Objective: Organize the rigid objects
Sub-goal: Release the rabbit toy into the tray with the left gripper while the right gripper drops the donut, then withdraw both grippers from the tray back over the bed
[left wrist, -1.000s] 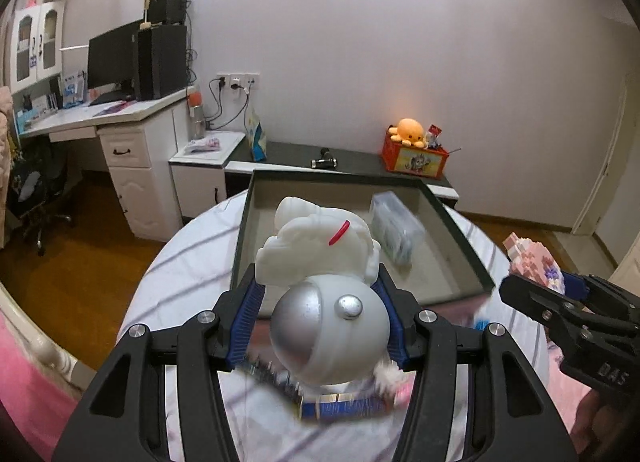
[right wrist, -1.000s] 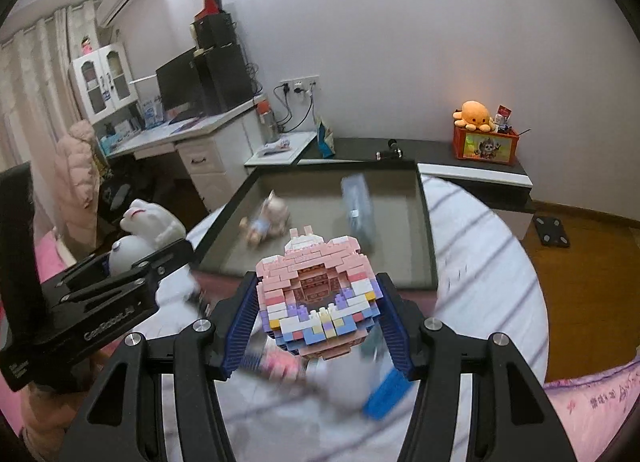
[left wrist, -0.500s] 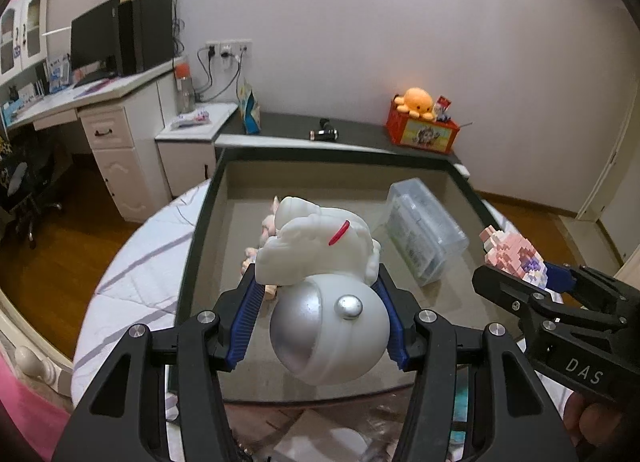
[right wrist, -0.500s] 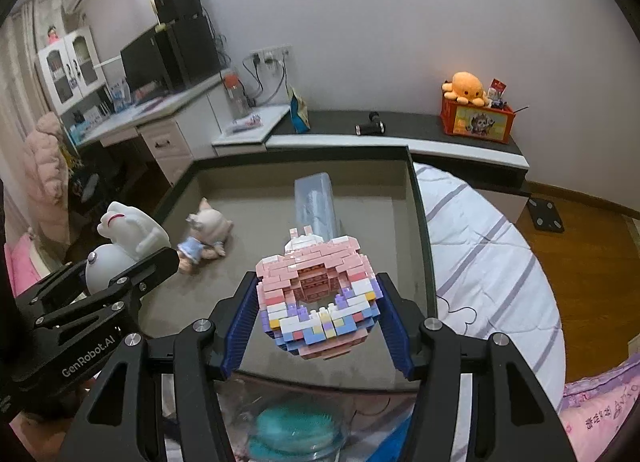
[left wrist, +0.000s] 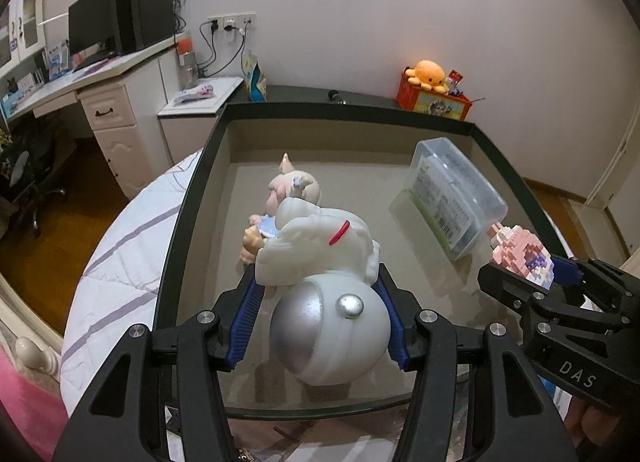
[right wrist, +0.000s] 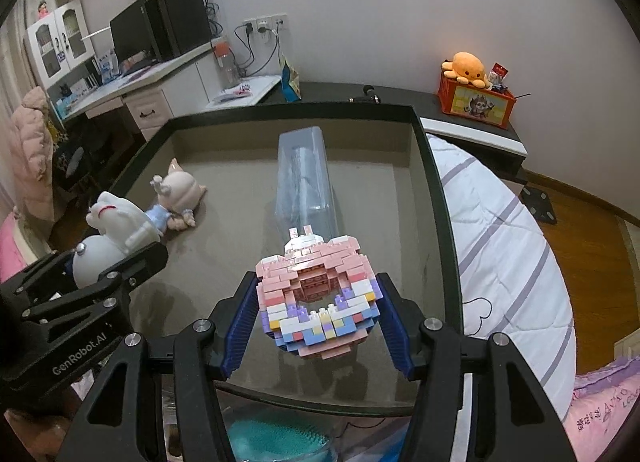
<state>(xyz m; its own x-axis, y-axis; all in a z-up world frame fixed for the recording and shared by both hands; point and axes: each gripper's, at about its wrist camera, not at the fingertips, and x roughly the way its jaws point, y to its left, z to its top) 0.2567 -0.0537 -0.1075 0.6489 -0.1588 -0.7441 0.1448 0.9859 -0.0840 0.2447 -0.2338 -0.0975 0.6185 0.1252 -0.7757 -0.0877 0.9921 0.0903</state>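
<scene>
White astronaut figure (left wrist: 328, 314) clamped in the left tool (left wrist: 320, 326) and pink brick model (right wrist: 320, 302) clamped in the right tool (right wrist: 316, 322), both held over the dark tray (right wrist: 436, 198). Small doll (right wrist: 176, 198) and clear box (right wrist: 306, 182) already lie inside; the two held pieces remain to be set down

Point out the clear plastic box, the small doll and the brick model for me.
clear plastic box (right wrist: 306, 178), right wrist view, on its top face.
small doll (right wrist: 182, 188), right wrist view, on its head.
brick model (right wrist: 318, 296), right wrist view, on its middle, between the right claw's pads.
</scene>
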